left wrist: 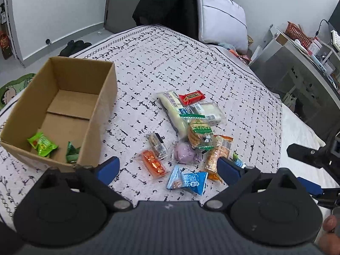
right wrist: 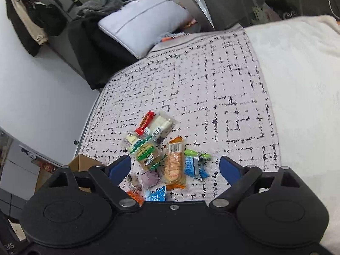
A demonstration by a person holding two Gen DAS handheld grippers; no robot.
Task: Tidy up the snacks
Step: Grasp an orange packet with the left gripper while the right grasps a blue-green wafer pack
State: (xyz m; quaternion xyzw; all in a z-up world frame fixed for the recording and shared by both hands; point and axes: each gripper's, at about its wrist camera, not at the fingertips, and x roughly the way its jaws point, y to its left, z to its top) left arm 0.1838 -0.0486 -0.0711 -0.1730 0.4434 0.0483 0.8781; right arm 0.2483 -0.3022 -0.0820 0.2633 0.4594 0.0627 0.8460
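Left wrist view: left gripper (left wrist: 167,167) spread wide, gripping nothing, poised above the patterned bedspread (left wrist: 191,63). Snack pile (left wrist: 191,131) just ahead of the blue fingers (left wrist: 108,167); light-blue packet (left wrist: 187,179) nearest, between them. Cardboard box (left wrist: 102,110) at left, just beside the left finger, holding green packets (left wrist: 42,144). Right gripper seen at the right edge.

Right wrist view: right gripper (right wrist: 175,167) likewise spread and unloaded, angled down over the same pile (right wrist: 161,153); orange cracker packet (right wrist: 174,165) and purple snack (right wrist: 149,178) between the fingers (right wrist: 230,170).
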